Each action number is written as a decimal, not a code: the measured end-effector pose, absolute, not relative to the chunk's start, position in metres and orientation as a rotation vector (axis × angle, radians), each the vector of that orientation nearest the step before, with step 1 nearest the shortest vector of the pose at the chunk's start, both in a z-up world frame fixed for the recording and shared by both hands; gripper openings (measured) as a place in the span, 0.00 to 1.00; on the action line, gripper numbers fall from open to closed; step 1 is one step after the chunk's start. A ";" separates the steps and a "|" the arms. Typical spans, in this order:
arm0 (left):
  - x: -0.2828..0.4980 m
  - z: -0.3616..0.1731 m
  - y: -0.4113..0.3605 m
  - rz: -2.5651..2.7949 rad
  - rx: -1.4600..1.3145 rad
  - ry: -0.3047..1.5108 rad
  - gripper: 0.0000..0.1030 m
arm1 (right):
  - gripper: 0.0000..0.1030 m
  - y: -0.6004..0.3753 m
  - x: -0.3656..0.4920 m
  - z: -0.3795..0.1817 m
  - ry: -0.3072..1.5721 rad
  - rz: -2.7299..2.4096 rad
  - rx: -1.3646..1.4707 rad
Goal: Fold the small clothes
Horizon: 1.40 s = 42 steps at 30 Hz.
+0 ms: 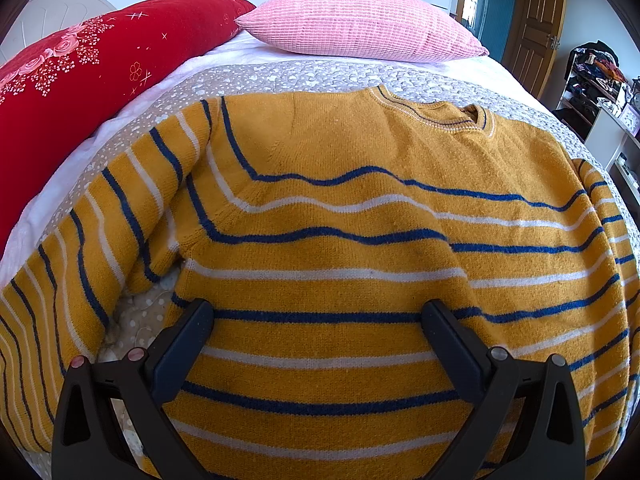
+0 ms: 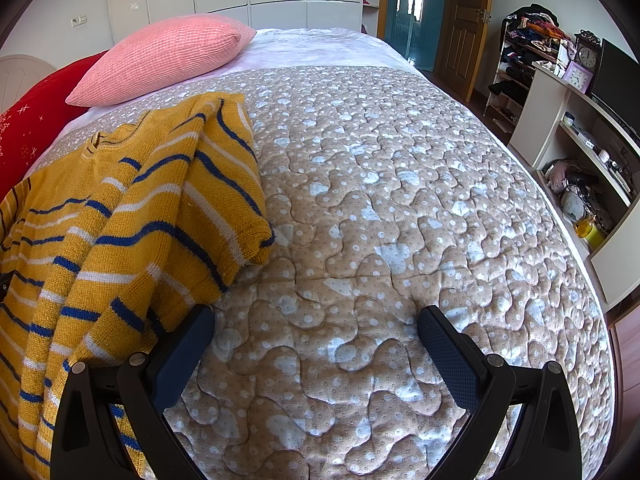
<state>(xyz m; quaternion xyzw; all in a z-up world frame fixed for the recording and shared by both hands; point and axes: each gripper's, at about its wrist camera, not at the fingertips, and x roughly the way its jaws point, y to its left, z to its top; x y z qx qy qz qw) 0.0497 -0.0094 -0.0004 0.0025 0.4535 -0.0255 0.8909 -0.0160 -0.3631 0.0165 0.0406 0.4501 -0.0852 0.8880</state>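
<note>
A small mustard-yellow sweater [image 1: 340, 216] with blue and white stripes lies spread flat on the bed, neck toward the pillows. Its left sleeve [image 1: 104, 224] lies out to the side. My left gripper [image 1: 318, 316] is open just above the sweater's lower body, holding nothing. In the right wrist view the sweater [image 2: 132, 220] lies at the left, with its right sleeve [image 2: 224, 184] folded back over the body. My right gripper [image 2: 316, 320] is open and empty over the bare quilt, its left finger [image 2: 188, 344] beside the sweater's edge.
The bed has a beige quilted cover [image 2: 400, 200] with white dots. A pink pillow [image 1: 360, 20] and a red floral quilt [image 1: 92, 64] lie at its head. A white desk with shelves [image 2: 580, 140] and a clothes rack [image 2: 528, 40] stand to the right of the bed.
</note>
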 end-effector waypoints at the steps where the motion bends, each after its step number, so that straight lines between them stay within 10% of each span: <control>1: 0.050 0.000 -0.009 -0.053 0.005 0.942 1.00 | 1.00 -0.363 -0.016 0.017 0.935 -0.177 0.084; 42: 0.058 0.002 -0.010 -0.025 -0.017 1.032 1.00 | 1.00 -0.375 -0.012 0.016 1.010 -0.153 0.171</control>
